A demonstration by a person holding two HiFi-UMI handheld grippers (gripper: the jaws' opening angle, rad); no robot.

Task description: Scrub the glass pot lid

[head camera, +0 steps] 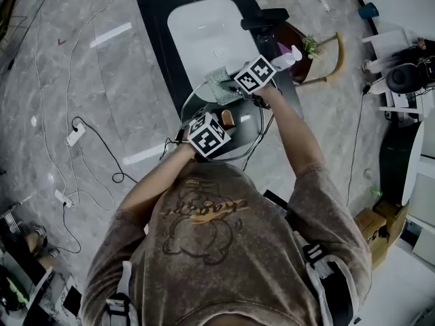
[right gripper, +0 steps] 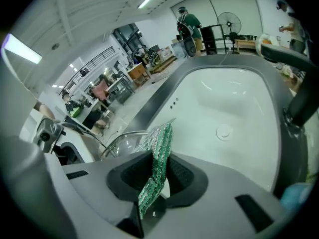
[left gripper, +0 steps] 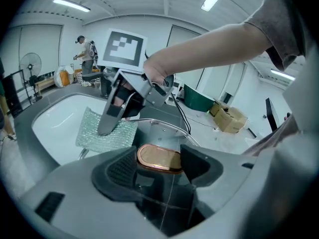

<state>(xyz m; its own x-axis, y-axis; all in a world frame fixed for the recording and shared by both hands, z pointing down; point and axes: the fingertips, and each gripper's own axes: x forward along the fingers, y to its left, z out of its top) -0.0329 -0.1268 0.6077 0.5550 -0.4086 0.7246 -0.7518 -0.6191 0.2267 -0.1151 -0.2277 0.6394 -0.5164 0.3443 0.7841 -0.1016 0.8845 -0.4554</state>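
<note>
Over the white sink (head camera: 204, 32) I hold the round glass pot lid (head camera: 248, 134). My left gripper (head camera: 226, 122) is shut on the lid's copper-coloured knob (left gripper: 159, 158), which sits between its dark pads. The lid's glass (left gripper: 164, 133) stretches away beyond the knob. My right gripper (head camera: 234, 90) is shut on a green scrubbing cloth (right gripper: 157, 168) that stands up between its jaws. In the left gripper view the cloth (left gripper: 104, 131) lies flat on the lid's far rim, over the basin, under the right gripper's fingers (left gripper: 112, 116). The lid's rim (right gripper: 122, 141) shows left of the cloth.
A black faucet (head camera: 265, 20) stands at the sink's right side, with a spray bottle (head camera: 289, 58) beside it on the dark counter. Cables and a power strip (head camera: 75, 134) lie on the floor to the left. A cardboard box (head camera: 374, 223) sits at the right.
</note>
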